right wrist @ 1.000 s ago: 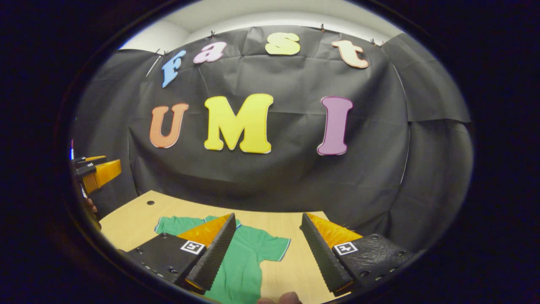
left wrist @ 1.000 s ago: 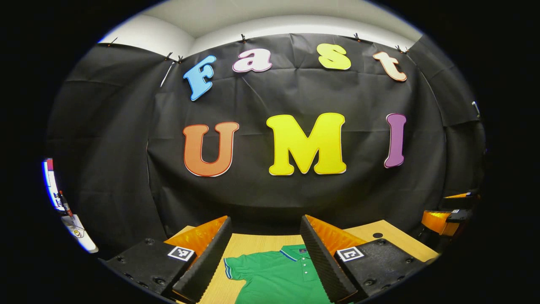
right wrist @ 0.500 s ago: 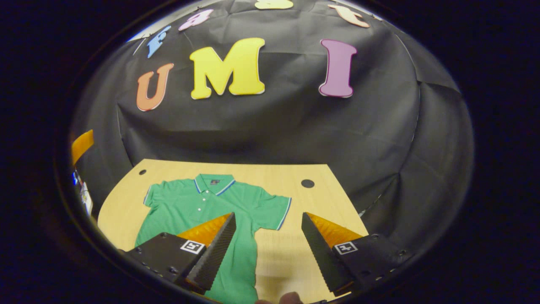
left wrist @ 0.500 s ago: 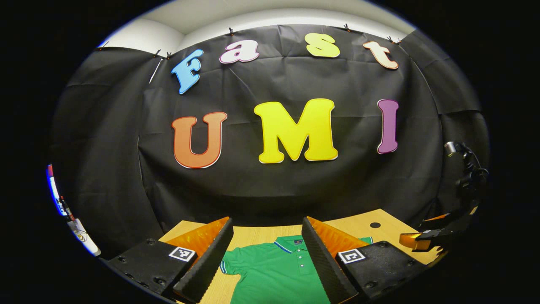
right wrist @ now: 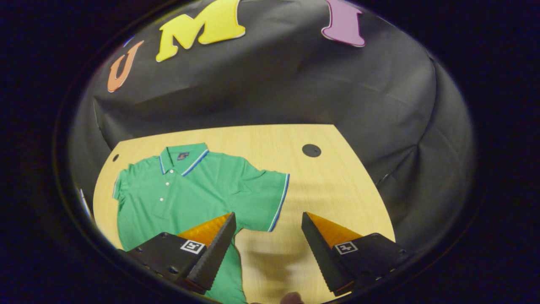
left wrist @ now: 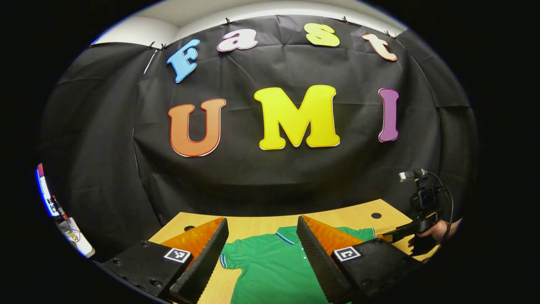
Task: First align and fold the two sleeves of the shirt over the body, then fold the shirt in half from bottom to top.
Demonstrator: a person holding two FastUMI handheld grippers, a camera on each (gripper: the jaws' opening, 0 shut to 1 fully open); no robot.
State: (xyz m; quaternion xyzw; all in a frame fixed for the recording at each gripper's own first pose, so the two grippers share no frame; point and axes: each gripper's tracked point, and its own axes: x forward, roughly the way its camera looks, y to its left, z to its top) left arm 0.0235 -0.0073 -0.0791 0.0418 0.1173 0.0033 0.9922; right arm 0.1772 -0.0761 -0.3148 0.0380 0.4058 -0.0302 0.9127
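A green polo shirt (right wrist: 190, 198) with blue-trimmed collar and cuffs lies flat, face up, on the wooden table (right wrist: 337, 190), both sleeves spread out. My right gripper (right wrist: 268, 215) hangs open above the table just in front of the shirt's near sleeve (right wrist: 270, 196), nothing between its fingers. My left gripper (left wrist: 261, 219) is open too, held higher and farther back, with the shirt (left wrist: 270, 266) showing between its fingers. In the left gripper view the right gripper (left wrist: 400, 232) appears at the far right over the table, held by a hand (left wrist: 438, 230).
The table has a round dark hole (right wrist: 311, 150) near its back right and a smaller hole (right wrist: 115, 157) at the back left. The black cloth wall stands right behind the table. A fingertip (right wrist: 291, 297) shows at the bottom of the right gripper view.
The right gripper has tipped downward and come in over the table toward the shirt's sleeve. The left gripper has shifted only slightly. Both stay open.
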